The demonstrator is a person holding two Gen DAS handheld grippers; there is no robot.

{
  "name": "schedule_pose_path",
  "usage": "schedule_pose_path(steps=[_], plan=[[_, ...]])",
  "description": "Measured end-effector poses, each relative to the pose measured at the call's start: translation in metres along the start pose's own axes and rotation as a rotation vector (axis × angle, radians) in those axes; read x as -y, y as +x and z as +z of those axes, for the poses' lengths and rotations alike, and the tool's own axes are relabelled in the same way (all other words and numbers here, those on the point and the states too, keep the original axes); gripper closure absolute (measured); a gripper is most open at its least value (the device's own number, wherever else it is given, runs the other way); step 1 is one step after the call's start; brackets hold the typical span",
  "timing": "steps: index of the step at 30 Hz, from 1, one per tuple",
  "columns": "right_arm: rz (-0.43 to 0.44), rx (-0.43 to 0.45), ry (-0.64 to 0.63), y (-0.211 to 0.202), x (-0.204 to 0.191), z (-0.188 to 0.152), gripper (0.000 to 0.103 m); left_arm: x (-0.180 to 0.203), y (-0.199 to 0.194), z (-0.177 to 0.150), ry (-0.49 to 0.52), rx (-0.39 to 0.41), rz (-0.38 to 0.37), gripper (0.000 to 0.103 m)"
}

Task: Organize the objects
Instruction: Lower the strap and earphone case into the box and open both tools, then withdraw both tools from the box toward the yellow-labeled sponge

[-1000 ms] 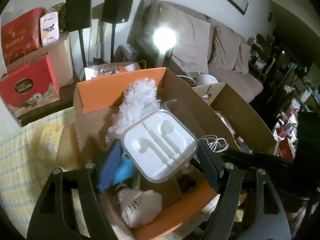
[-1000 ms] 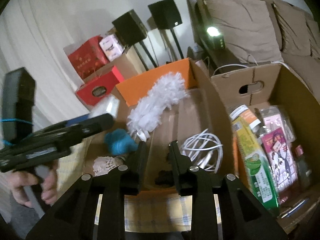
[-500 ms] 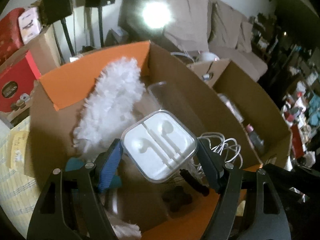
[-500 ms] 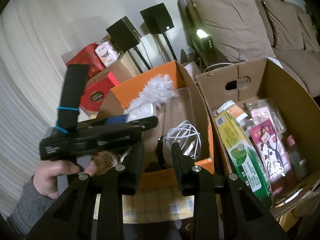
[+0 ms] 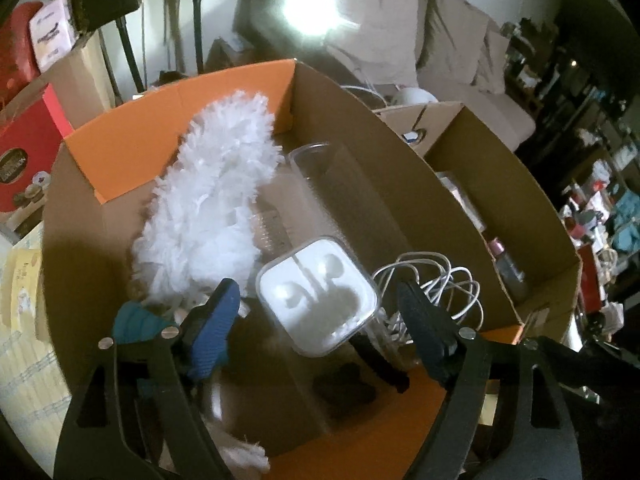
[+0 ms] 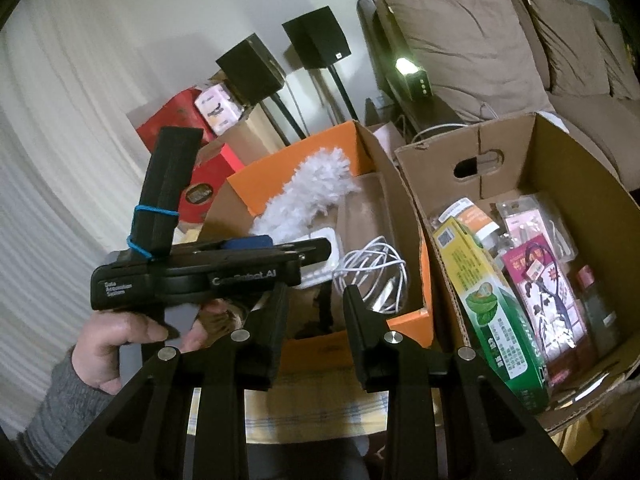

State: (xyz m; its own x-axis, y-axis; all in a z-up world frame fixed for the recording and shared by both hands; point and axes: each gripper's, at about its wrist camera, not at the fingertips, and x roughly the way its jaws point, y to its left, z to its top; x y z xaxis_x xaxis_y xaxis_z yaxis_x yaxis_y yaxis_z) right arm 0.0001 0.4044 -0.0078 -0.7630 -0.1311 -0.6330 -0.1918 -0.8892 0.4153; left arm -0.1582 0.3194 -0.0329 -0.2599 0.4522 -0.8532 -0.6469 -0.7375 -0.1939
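A white earphone case (image 5: 318,296) lies inside the orange-flapped cardboard box (image 5: 180,120), between a white fluffy duster (image 5: 212,200) and a coiled white cable (image 5: 440,280). My left gripper (image 5: 316,288) hovers just above the case, open, with a gap on each side between its fingers and the case. In the right wrist view a hand (image 6: 120,336) holds the left gripper (image 6: 316,250) over the same box (image 6: 304,152). My right gripper (image 6: 316,296) stands open at the box's near edge, holding nothing.
A second cardboard box (image 6: 500,152) to the right holds a green-yellow carton (image 6: 500,320) and blister packs (image 6: 548,292). Behind are two speakers on stands (image 6: 316,40), red gift boxes (image 6: 208,184), a sofa (image 6: 460,40) and a bright lamp (image 5: 310,2). A checked cloth (image 6: 320,412) lies under the boxes.
The left gripper moved forward over the orange box, then opened and let go of the earphone case, which now lies in the box. The right gripper drew back and up.
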Motion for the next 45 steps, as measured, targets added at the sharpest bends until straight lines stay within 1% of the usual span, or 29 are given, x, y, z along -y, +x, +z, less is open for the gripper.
schedule_pose_path(steps=[2,4,5,6,7,9,11,12,13,14,16,19,21,23,25,28,31,35,41,45], plan=[[0.005,0.006,-0.006,-0.003,-0.004,0.001,0.073,-0.002,-0.012,-0.001,-0.002,0.027,0.020,0.024],[0.008,0.012,-0.016,-0.006,-0.008,0.002,0.073,-0.004,-0.031,-0.005,-0.006,0.080,0.044,0.024],[0.010,0.015,-0.020,-0.008,-0.010,0.003,0.073,-0.005,-0.038,-0.006,-0.011,0.099,0.041,0.019],[0.013,0.018,-0.024,-0.010,-0.012,0.003,0.073,-0.008,-0.046,-0.008,-0.020,0.118,0.031,0.012],[0.015,0.023,-0.031,-0.013,-0.016,0.003,0.071,-0.012,-0.056,-0.010,-0.033,0.142,0.025,0.010],[0.012,0.032,-0.045,-0.016,-0.022,0.004,0.065,-0.019,-0.068,-0.014,-0.047,0.166,0.035,0.010],[0.012,0.035,-0.055,-0.018,-0.026,0.005,0.053,-0.028,-0.079,-0.017,-0.054,0.179,0.046,0.010],[0.012,0.036,-0.059,-0.018,-0.028,0.005,0.048,-0.032,-0.085,-0.020,-0.056,0.186,0.057,0.010],[0.013,0.036,-0.064,-0.019,-0.031,0.006,0.040,-0.036,-0.091,-0.023,-0.058,0.196,0.076,0.010],[0.010,0.037,-0.069,-0.019,-0.033,0.006,0.036,-0.040,-0.095,-0.026,-0.059,0.204,0.086,0.010],[-0.001,0.039,-0.083,-0.018,-0.038,0.007,0.033,-0.049,-0.105,-0.034,-0.070,0.219,0.098,0.010],[0.005,0.040,-0.099,-0.016,-0.047,0.008,0.025,-0.062,-0.118,-0.046,-0.099,0.243,0.118,0.009],[0.007,0.041,-0.112,-0.015,-0.052,0.009,0.022,-0.073,-0.127,-0.055,-0.115,0.264,0.132,0.001],[0.006,0.037,-0.133,-0.013,-0.061,0.010,0.018,-0.082,-0.136,-0.062,-0.128,0.279,0.161,0.000],[0.016,0.037,-0.143,-0.010,-0.069,0.012,0.013,-0.092,-0.144,-0.066,-0.141,0.289,0.173,0.000],[0.036,0.032,-0.161,-0.007,-0.081,0.016,0.012,-0.109,-0.157,-0.072,-0.170,0.301,0.190,0.000],[0.051,0.020,-0.210,0.000,-0.100,0.020,0.012,-0.129,-0.170,-0.080,-0.207,0.314,0.204,0.000],[0.089,-0.012,-0.262,0.014,-0.122,0.024,0.012,-0.156,-0.178,-0.088,-0.255,0.304,0.218,0.000],[0.132,-0.065,-0.367,0.046,-0.164,0.035,0.012,-0.186,-0.181,-0.107,-0.317,0.283,0.242,0.000],[0.128,-0.105,-0.450,0.075,-0.191,0.040,0.012,-0.204,-0.181,-0.120,-0.353,0.277,0.259,0.000]])
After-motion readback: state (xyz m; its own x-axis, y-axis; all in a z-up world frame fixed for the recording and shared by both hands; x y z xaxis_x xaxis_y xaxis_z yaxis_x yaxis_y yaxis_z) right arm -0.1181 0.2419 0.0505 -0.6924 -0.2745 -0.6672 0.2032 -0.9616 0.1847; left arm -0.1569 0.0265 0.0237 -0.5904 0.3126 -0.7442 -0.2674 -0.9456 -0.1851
